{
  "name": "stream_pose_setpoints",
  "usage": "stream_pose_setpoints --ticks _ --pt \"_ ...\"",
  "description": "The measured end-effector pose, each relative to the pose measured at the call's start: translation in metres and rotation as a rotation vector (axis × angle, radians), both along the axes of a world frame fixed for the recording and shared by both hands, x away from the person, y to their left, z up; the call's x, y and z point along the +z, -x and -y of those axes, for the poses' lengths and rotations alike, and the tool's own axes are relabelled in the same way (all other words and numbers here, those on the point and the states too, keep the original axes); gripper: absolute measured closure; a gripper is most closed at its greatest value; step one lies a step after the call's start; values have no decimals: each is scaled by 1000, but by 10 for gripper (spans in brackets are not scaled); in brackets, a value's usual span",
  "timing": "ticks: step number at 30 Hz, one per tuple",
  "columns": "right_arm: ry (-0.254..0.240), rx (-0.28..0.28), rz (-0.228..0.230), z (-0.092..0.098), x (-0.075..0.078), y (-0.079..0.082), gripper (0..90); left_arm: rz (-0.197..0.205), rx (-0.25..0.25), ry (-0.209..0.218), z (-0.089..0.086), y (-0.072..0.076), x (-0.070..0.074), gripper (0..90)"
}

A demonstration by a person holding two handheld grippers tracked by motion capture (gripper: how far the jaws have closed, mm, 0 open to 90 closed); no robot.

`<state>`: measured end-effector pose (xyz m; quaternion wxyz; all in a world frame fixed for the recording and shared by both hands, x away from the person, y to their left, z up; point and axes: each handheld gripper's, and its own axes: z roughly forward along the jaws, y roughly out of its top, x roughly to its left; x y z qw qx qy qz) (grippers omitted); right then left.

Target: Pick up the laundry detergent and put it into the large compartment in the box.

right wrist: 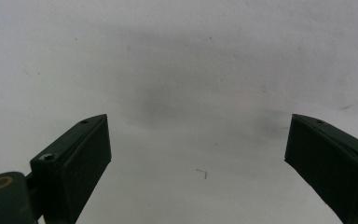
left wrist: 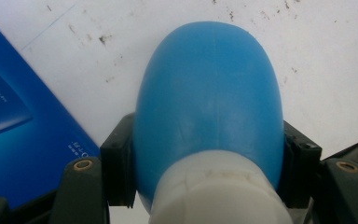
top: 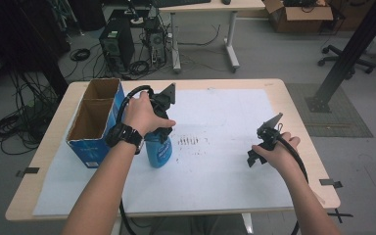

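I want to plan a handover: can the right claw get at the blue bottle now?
Probably yes: the right claw is open and empty, and bare paper lies between it and the bottle.

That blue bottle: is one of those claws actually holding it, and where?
Yes. The left gripper clamps the blue bottle by its shoulder, just below the white cap. The right gripper is open, holding nothing.

Left hand-held gripper points down with jaws clamped; right hand-held gripper hovers, jaws wide apart

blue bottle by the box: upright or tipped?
Upright. The blue bottle stands on the paper sheet beside the blue box, left tool clamped on it from above.
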<state>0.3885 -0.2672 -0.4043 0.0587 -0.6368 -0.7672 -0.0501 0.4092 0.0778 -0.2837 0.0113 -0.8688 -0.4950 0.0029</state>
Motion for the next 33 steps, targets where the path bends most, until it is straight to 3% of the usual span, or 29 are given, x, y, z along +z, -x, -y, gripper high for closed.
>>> stream_pose_setpoints --ticks 13,18,21,23,25,26,27,28,29,33 --pt "-10 -1 2 1 3 0 70 -15 -13 -4 1 -2 1 374" --pt "-16 -11 11 3 9 0 70 -11 -15 3 2 -3 9 374" --pt "-20 -11 12 4 11 0 70 -11 -14 10 2 -3 20 374" --pt "-22 -16 17 6 14 0 70 -4 -7 18 2 -3 36 374" --pt "-25 -16 18 5 17 0 70 -5 -4 18 1 -3 40 374" --pt "-30 -18 23 5 18 0 70 2 7 21 0 -4 54 374" --pt "-30 -18 23 5 18 0 70 2 7 21 0 -4 54 375" --pt "-35 -13 27 4 20 -1 70 9 16 23 -1 -5 68 374" --pt "-36 -11 29 3 22 -2 70 9 16 23 -1 -5 68 375" --pt "-39 -8 31 1 26 -4 70 19 49 36 -8 -8 100 375"
